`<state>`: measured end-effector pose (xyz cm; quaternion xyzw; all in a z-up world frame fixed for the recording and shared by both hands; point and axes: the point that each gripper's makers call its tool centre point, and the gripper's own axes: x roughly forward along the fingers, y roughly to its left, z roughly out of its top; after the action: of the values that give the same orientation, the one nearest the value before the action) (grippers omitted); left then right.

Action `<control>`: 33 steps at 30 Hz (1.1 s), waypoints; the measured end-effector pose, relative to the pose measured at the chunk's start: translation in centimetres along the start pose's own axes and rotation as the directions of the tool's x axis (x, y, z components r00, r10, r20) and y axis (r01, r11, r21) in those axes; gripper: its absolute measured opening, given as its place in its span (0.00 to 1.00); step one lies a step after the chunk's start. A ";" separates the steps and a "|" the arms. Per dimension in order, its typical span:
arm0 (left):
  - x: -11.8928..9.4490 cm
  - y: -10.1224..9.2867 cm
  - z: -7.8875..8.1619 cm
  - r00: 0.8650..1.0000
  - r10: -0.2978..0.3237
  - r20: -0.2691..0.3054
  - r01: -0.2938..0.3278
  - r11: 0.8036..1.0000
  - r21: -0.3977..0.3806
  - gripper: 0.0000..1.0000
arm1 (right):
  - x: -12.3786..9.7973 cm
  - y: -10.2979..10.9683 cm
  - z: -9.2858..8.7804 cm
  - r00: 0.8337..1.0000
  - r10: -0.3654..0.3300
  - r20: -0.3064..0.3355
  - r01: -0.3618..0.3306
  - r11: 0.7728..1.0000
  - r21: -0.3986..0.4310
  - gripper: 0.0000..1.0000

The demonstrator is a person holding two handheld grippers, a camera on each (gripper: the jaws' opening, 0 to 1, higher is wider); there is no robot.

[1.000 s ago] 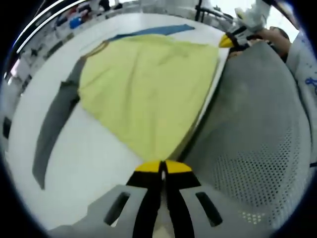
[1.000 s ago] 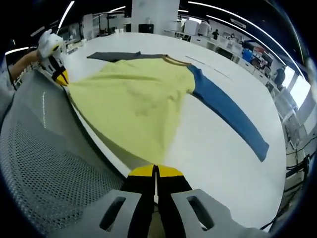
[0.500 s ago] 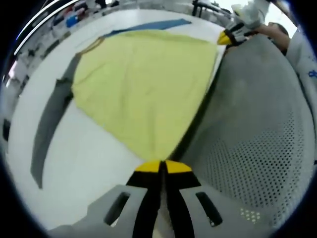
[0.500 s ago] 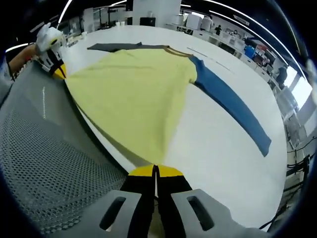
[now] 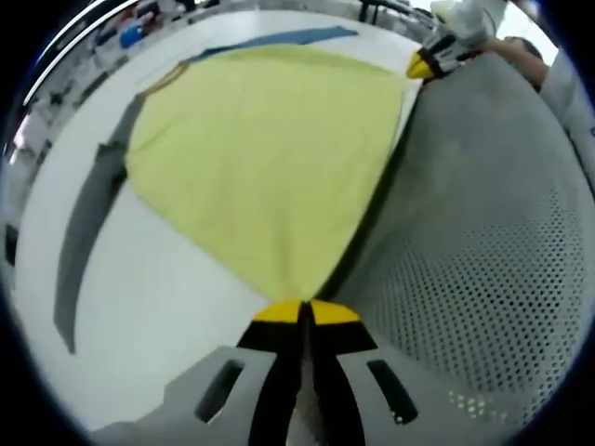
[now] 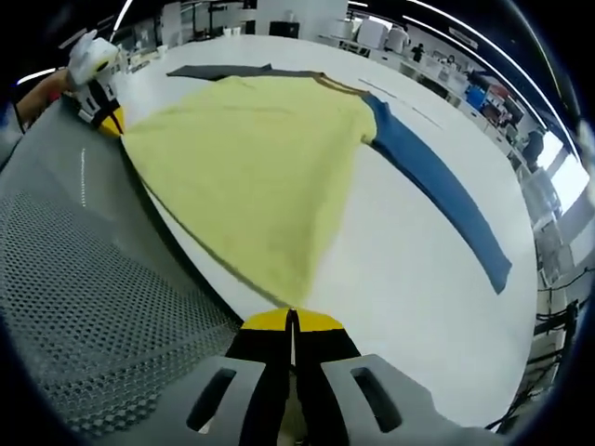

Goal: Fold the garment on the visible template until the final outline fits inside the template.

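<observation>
In the left gripper view the left gripper has its yellow-tipped jaws pressed together on one hem corner of the yellow shirt; the cloth runs up from the jaws as a taut, widening sheet, lifted off the white table along its near edge; the right gripper shows at the far end of that same hem, by the top right, held by a white-gloved hand, its tips at the other hem corner; a grey mesh fabric lies just beside the hem, off the table's near edge; a dark grey sleeve trails from the shirt's shoulder along the table toward the left side, flat on the surface; a blue sleeve lies flat past the shirt's far side, toward the far edge.

In the right gripper view the right gripper is likewise clamped on a hem corner of the yellow shirt, jaws together with cloth between them; the left gripper sits at the upper left on the opposite corner, hem stretched between the two; the blue sleeve stretches flat across the white table toward its right edge; the dark grey sleeve lies near the far edge; the collar is trimmed in brown; I cannot make out a template outline on the table.
</observation>
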<state>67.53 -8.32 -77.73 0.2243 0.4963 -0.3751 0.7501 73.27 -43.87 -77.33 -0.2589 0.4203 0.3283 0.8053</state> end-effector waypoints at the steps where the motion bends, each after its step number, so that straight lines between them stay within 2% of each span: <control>1: 0.0 0.0 0.0 1.000 0.001 0.002 -0.001 1.000 -0.004 0.00 | 0.0 0.0 -0.1 1.000 0.001 -0.002 -0.001 1.000 0.004 0.01; 12: 0.1 -0.2 0.0 1.000 0.012 0.000 -0.012 1.000 0.003 0.00 | -0.6 -0.5 0.1 0.999 -0.025 0.029 0.025 0.999 0.023 0.01; 23: -0.2 0.0 0.1 0.998 0.048 0.033 -0.048 0.999 -0.010 0.00 | -1.2 -0.4 1.3 0.997 -0.038 0.066 0.037 0.999 0.016 0.01; 30: -1.7 -0.1 -0.1 0.998 0.063 0.014 -0.063 0.998 -0.023 0.00 | -2.1 -0.3 2.2 0.995 -0.049 0.091 0.048 0.999 0.013 0.01; 33: -2.6 -0.5 0.1 0.998 0.047 0.030 -0.046 0.998 -0.042 0.00 | -2.3 0.0 2.4 0.994 -0.048 0.095 0.047 0.999 0.008 0.01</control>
<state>66.61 -7.86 -75.31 0.2143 0.4869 -0.3504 0.7708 73.51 -42.92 -74.17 -0.2507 0.3759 0.3199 0.8328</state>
